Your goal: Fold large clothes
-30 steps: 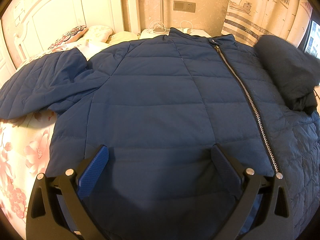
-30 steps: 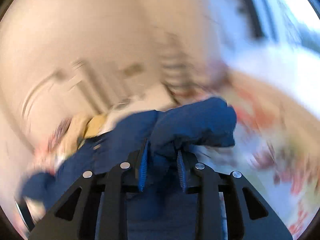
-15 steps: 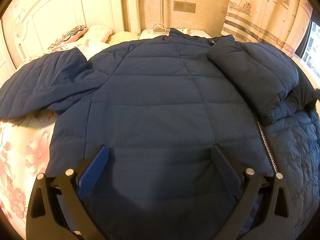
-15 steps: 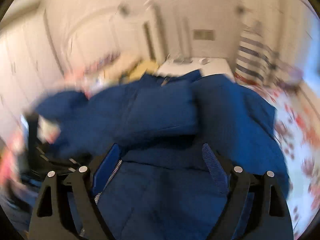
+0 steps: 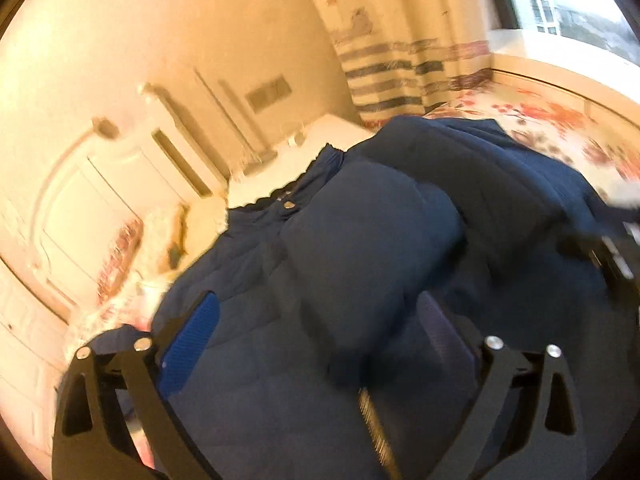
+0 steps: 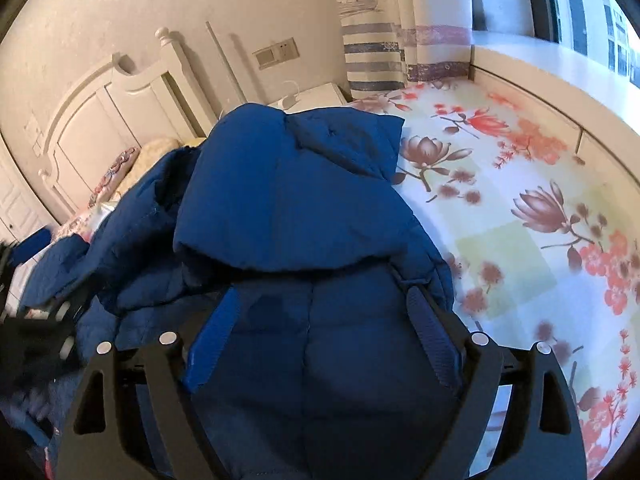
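The jacket lies spread on the bed, its collar toward the headboard and its right side near the bed edge that runs along the window ledge. One sleeve is folded across the chest. The zipper is visible below the sleeve cuff in the left wrist view.

Left gripper: angled downward over the lower front of the jacket and rolled, so the room appears tilted. Its fingers stand wide apart and are closing slightly. The folded sleeve lies in the gap between them, but whether either pad touches it cannot be told; the picture is blurred.

Right gripper: angled downward over the right side of the jacket, close to the fabric. Its fingers are spread wide. Jacket fabric fills the gap between them, and neither pad pinches it. The folded sleeve rests just ahead of the fingertips.

A pillow lies at the headboard end. A striped curtain hangs at the far corner of the bed.
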Demonstrator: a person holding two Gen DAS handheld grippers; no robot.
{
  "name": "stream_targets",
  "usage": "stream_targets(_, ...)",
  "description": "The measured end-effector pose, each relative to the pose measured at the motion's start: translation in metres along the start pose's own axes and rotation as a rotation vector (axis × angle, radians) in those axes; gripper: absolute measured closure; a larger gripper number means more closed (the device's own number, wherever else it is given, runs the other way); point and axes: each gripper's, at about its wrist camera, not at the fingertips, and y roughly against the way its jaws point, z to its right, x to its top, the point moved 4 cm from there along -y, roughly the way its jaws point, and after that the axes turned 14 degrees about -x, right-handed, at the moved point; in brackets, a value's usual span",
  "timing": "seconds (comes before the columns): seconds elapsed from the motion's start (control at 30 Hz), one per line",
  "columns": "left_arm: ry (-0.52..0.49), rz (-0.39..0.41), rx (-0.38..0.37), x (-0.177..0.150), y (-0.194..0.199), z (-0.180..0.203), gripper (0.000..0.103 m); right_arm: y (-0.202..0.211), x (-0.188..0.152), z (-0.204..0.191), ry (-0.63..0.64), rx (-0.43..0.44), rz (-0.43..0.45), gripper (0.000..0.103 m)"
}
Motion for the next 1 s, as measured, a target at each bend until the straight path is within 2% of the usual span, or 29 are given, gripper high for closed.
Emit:
stream_targets(0.03,0.023,-0.031,-0.021,0.005,-0.012,-0.002,0.013,0.001,-0.003,0.004,-0.005,0.004,-0.001,0.019)
stream_targets(0.07,0.042,-0.061,-0.081,0.008,-0.025,-0.002,0.019,0.001,-0.003,0.004,-0.008,0.003,-0.002,0.019)
stream_targets(0.13,0.037,-0.091,-0.164,0.005,-0.036,0.006,0.037,0.001,-0.003,0.004,-0.003,-0.003,-0.005,0.019)
stream_targets(0.2,0.010,-0.063,-0.164,-0.004,-0.030,0.013,0.076,0.000,-0.003,0.003,0.000,-0.006,-0.007,0.019)
stream_targets(0.27,0.044,-0.006,-0.171,-0.008,-0.014,0.008,0.089,0.001,-0.003,0.003,-0.003,-0.001,-0.007,0.019)
stream_targets(0.3,0.088,0.025,-0.188,-0.009,-0.005,0.001,0.092,0.001,-0.004,0.003,-0.004,0.000,-0.007,0.019)
stream_targets(0.4,0.291,0.133,-0.299,-0.018,0.020,-0.043,0.092,0.001,-0.004,0.003,-0.005,0.001,-0.007,0.019)
stream_targets(0.43,0.312,0.161,-0.305,-0.022,0.026,-0.054,0.091,0.000,-0.004,0.003,-0.005,0.001,-0.008,0.019)
stream_targets(0.47,0.295,0.155,-0.291,-0.024,0.029,-0.059,0.084,0.000,-0.003,0.003,-0.004,0.001,-0.008,0.019)
stream_targets(0.5,0.267,0.140,-0.280,-0.027,0.029,-0.059,0.070,-0.001,-0.003,0.002,0.000,-0.002,-0.010,0.018)
stream_targets(0.53,0.232,0.128,-0.258,-0.028,0.030,-0.057,0.054,-0.001,-0.003,0.001,0.006,-0.007,-0.011,0.018)
stream_targets(0.57,0.183,0.141,-0.211,-0.030,0.033,-0.052,0.020,-0.001,-0.003,0.000,0.010,-0.009,-0.011,0.017)
stream_targets(0.6,0.161,0.159,-0.189,-0.032,0.038,-0.049,0.003,-0.001,-0.003,0.000,0.012,-0.010,-0.012,0.017)
stream_targets(0.67,0.142,0.158,-0.159,-0.032,0.035,-0.044,0.002,-0.001,-0.003,0.001,0.006,-0.004,-0.010,0.017)
stream_targets(0.73,0.172,0.095,-0.179,-0.033,0.015,-0.042,0.002,-0.001,-0.003,0.001,0.002,0.001,-0.011,0.017)
stream_targets(0.83,0.178,0.048,-0.182,-0.036,-0.006,-0.038,0.003,-0.002,-0.002,0.000,0.003,0.002,-0.012,0.016)
stream_targets(0.9,0.137,0.054,-0.154,-0.037,-0.008,-0.028,0.003,-0.004,-0.002,-0.001,0.006,0.001,-0.015,0.015)
stream_targets(1.0,-0.005,0.038,-0.056,-0.030,-0.012,-0.005,0.003,-0.005,-0.002,-0.002,0.011,-0.001,-0.018,0.014)
